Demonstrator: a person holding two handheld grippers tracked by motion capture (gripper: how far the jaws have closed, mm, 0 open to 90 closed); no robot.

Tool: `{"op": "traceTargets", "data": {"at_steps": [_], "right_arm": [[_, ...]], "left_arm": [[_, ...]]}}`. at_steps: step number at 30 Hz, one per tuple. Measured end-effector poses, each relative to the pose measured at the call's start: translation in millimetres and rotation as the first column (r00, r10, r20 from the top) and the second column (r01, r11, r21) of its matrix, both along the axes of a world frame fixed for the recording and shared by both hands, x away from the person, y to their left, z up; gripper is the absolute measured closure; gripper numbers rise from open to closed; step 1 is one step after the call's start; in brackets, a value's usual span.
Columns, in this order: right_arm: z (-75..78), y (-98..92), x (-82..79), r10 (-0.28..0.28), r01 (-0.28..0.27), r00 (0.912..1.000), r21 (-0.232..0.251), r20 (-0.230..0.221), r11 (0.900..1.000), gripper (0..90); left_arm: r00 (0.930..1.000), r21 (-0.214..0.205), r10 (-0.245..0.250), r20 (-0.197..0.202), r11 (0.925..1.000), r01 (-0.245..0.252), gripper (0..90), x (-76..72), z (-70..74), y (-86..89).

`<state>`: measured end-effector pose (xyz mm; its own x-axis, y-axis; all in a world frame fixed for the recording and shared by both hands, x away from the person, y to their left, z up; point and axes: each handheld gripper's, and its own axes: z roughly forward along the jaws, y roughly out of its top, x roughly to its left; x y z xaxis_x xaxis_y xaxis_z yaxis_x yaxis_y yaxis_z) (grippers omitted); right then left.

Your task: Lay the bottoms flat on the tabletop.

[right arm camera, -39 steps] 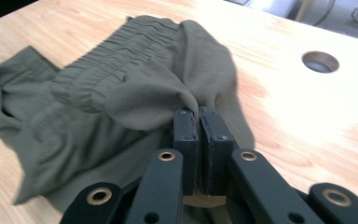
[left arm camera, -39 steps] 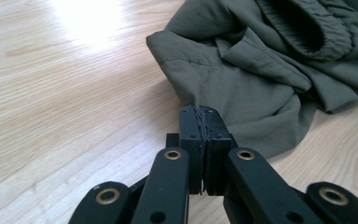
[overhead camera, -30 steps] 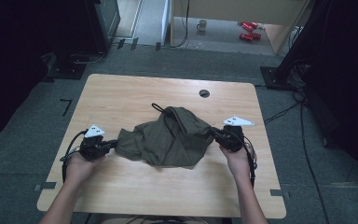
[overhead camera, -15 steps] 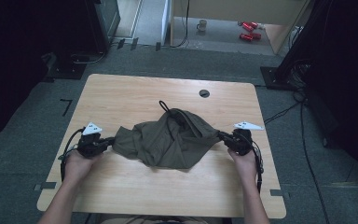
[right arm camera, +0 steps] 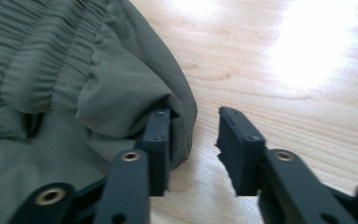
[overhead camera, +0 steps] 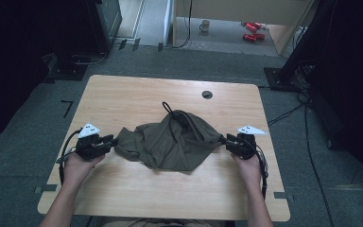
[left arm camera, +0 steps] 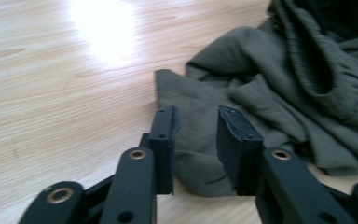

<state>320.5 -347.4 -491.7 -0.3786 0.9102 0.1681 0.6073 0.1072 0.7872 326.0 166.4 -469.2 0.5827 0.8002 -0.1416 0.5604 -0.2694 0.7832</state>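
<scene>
On the left, the left claw (overhead camera: 109,141) was seen at the garment's (overhead camera: 172,142) left edge, jaws just opened to a moderate gap. In the left gripper view the olive cloth lay flat on the surface (overhead camera: 137,97) under and beyond that gap, its corner running between the two black pads, but no pad was pressed on it; nothing was held.

In the middle, the garment was found heaped on the wooden surface, between the two claws, its long axis stretched from one claw to the other. A dark drawstring (overhead camera: 168,109) was trailed from its far side, toward the round cable hole (overhead camera: 207,94) at the back of the surface. The gathered waistband (right arm camera: 42,60) was bunched toward the right end.

On the right, the right claw (overhead camera: 225,141) was set at the garment's right edge, jaws likewise just opened. In the right gripper view one pad was touched by a fold of cloth on its outer side, the gap itself was left bare over wood; nothing was gripped.

Both claws were judged equally near, each at its own end of the garment.
</scene>
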Motion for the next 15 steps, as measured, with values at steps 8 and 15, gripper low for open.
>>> {"op": "traceTargets", "data": {"at_steps": [8, 15], "right_arm": [[7.4, 2.6, -8.6, 0.020, -0.020, 0.9996, -0.024, 0.022, 0.9995, 55.2], [15.4, -2.9, -18.1, 0.011, -0.011, 0.9987, -0.003, 0.050, 0.9999, 53.6]], "left_arm": [[0.9978, -0.028, -0.066, -0.002, 0.9974, 0.066, 55.7, -7.1, 6.3, -23.4], [0.9927, -0.032, -0.120, 0.003, 0.9922, 0.120, 50.1, -7.5, 4.9, -44.8]]}}
